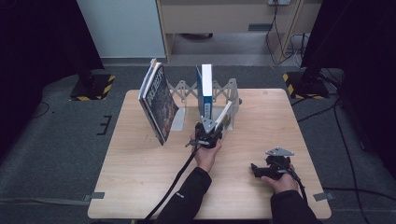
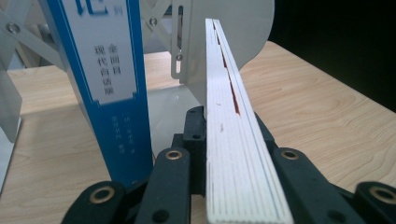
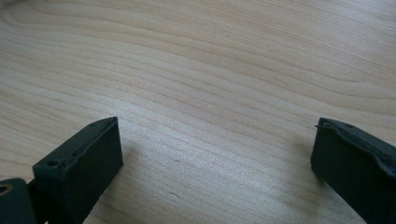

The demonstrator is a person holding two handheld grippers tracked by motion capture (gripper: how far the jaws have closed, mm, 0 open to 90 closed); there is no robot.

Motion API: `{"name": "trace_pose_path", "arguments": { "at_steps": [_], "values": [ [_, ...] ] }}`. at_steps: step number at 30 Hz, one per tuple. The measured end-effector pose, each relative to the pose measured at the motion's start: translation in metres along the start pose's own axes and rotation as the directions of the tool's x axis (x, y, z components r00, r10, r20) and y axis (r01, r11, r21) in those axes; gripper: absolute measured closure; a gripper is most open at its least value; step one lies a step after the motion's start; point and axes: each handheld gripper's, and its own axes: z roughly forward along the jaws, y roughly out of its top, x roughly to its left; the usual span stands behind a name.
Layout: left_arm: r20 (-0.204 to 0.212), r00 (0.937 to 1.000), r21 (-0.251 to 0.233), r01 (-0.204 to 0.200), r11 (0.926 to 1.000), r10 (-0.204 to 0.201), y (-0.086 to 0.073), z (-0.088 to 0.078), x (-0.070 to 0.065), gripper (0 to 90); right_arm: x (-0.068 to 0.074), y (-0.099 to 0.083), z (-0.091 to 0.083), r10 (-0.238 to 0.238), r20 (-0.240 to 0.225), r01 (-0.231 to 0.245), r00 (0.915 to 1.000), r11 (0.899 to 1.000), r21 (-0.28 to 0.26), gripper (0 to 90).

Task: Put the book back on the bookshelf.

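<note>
A thin white book (image 2: 243,186) stands tilted with its page edge toward me, and my left gripper (image 2: 227,122) is shut on its lower edge, a black jaw on each side. In the high view the white book (image 1: 224,115) leans toward the right end plate of the folding book rack (image 1: 184,88), with the left gripper (image 1: 208,133) just in front of it. A blue book (image 2: 109,70) stands upright in the rack to the left of it, also visible from above (image 1: 206,91). My right gripper (image 3: 215,158) rests open over bare wood, at the table's front right (image 1: 256,169).
A large dark-covered book (image 1: 158,102) leans steeply at the rack's left end. The rack's grey end plate (image 2: 247,28) rises behind the white book. The wooden table (image 1: 140,163) has free room at the front left. Dark floor and stand bases surround it.
</note>
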Motion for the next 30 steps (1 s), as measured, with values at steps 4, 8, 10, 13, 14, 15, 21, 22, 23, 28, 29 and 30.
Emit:
{"name": "trace_pose_path", "arguments": {
  "at_steps": [4, 8, 10, 13, 14, 15, 21, 22, 23, 28, 29, 30],
  "values": [
    [0.008, 1.0, -0.003, -0.004, 1.0, 0.004, -0.004, -0.001, -0.001, 74.1, 0.0, 0.0, 0.0, 0.0, 0.0, 0.0, 1.0, 1.0, 0.0, 2.3],
    [0.015, 0.9998, 0.002, -0.01, 1.0, 0.01, -0.01, -0.001, 0.001, 73.8, 0.0, 0.0, 0.0, 0.0, 0.0, 0.0, 1.0, 1.0, 0.0, 2.3],
    [0.017, 0.9999, -0.009, -0.004, 1.0, 0.005, -0.012, -0.002, 0.001, 73.6, 0.0, 0.0, 0.0, -0.001, 0.001, 0.001, 1.0, 1.0, 0.0, 2.3],
    [0.025, 0.9995, -0.013, -0.019, 0.9997, 0.02, -0.014, -0.002, -0.002, 72.7, 0.0, 0.0, 0.0, 0.0, 0.0, 0.0, 1.0, 1.0, 0.0, 2.3],
    [0.026, 0.9993, -0.016, -0.025, 0.9996, 0.026, -0.014, -0.003, -0.003, 71.9, 0.0, 0.0, 0.0, 0.0, 0.0, 0.0, 1.0, 1.0, 0.0, 2.3],
    [0.026, 0.9992, -0.021, -0.028, 0.9994, 0.028, -0.016, -0.004, -0.003, 70.3, 0.0, 0.0, 0.0, 0.0, 0.0, 0.0, 1.0, 1.0, 0.0, 2.3],
    [0.035, 0.9989, -0.03, -0.03, 0.9991, 0.031, -0.021, -0.016, 0.0, 65.6, 0.0, 0.0, 0.0, -0.001, 0.0, 0.001, 1.0, 1.0, -0.001, 2.3],
    [0.037, 0.9989, -0.033, -0.027, 0.9991, 0.028, -0.022, -0.02, 0.001, 65.6, 0.0, 0.0, 0.0, -0.001, 0.001, 0.001, 1.0, 1.0, -0.001, 2.3],
    [0.044, 0.9988, -0.032, -0.021, 0.9993, 0.023, -0.023, -0.022, 0.001, 65.6, 0.0, 0.0, 0.0, 0.0, 0.001, 0.0, 1.0, 1.0, -0.001, 2.3],
    [0.06, 0.9981, -0.027, -0.011, 0.9996, 0.013, -0.026, -0.028, 0.003, 69.8, 0.0, 0.0, 0.0, -0.001, 0.001, 0.001, 1.0, 1.0, -0.001, 2.3],
    [0.056, 0.9983, -0.029, -0.013, 0.9995, 0.014, -0.026, -0.028, 0.003, 70.4, 0.0, 0.0, 0.0, -0.001, 0.002, 0.001, 1.0, 1.0, -0.001, 2.3],
    [0.054, 0.9984, -0.027, -0.014, 0.9995, 0.016, -0.026, -0.028, 0.003, 70.8, 0.0, 0.0, 0.0, -0.003, 0.002, 0.003, 1.0, 1.0, -0.002, 2.3]
  ]
}}
